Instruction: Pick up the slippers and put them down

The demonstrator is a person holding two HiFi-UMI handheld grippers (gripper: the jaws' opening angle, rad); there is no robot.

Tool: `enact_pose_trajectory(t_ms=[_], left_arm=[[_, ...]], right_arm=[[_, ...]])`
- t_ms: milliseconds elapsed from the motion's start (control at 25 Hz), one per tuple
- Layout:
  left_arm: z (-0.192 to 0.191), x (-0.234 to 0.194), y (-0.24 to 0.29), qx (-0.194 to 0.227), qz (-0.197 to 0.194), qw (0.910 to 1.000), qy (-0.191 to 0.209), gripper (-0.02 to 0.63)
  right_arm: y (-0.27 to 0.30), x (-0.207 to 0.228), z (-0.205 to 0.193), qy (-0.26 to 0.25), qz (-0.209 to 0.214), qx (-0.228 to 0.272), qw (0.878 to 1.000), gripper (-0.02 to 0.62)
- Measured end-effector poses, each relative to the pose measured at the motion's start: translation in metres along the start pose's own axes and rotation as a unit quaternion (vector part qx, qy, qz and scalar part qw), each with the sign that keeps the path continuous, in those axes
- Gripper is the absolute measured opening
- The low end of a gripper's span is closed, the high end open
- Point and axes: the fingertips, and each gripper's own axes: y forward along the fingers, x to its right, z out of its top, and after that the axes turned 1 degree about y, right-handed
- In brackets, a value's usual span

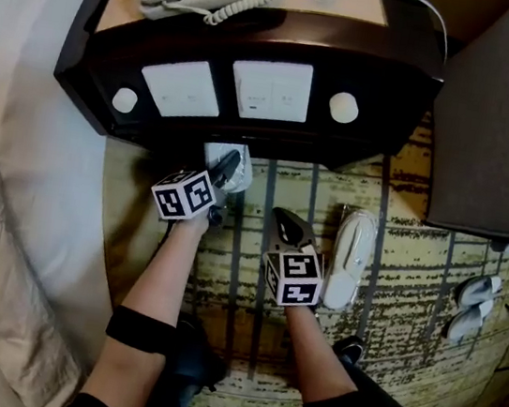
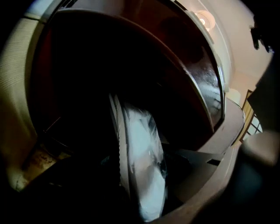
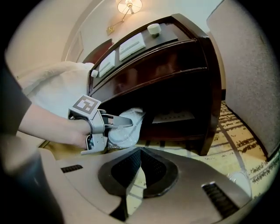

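While my left gripper (image 1: 229,170) clamps plastic-wrapped white slipper (image 2: 141,157) edge-on, long axis along jaws, my right gripper (image 1: 286,224), closed empty, lies nearer second white slipper (image 1: 350,260).

The left hand-held gripper (image 1: 226,172) is held out ahead of a bare left forearm (image 1: 168,275) and is angled downward, with its marker cube turned up toward the head view. Its jaws are closed on a wrapped slipper (image 2: 142,166), which is gripped edge-on between them. The right hand-held gripper (image 1: 287,225) is held near it without touching and is likewise angled downward. Its jaws are pressed together with nothing between them. A dark band (image 1: 141,331) is worn on each arm near the elbow.
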Motion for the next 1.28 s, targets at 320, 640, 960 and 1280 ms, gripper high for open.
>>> enact_pose_trajectory(t_ms=[320,640,960,1280], left_arm=[[0.034,-0.033,0.009,0.070,0.042,0.9943,-0.068,0.206],[0.032,-0.054,0.015,0.082,0.092,0.9876,-0.097,0.235],[0.031,-0.063,-0.004,0.085,0.163,0.9813,-0.057,0.488],[0.026,-0.025,-0.085,0.023,0.200,0.9794,0.017,0.478]], right_arm=[[0.016,-0.001,0.007,-0.016,0.007,0.006,1.000,0.002],[0.014,0.002,0.000,-0.020,0.005,0.002,1.000,0.002],[0.007,0.003,0.002,-0.016,0.003,0.003,1.000,0.002],[-0.055,-0.013,0.032,0.008,-0.013,-0.019,1.000,0.002]])
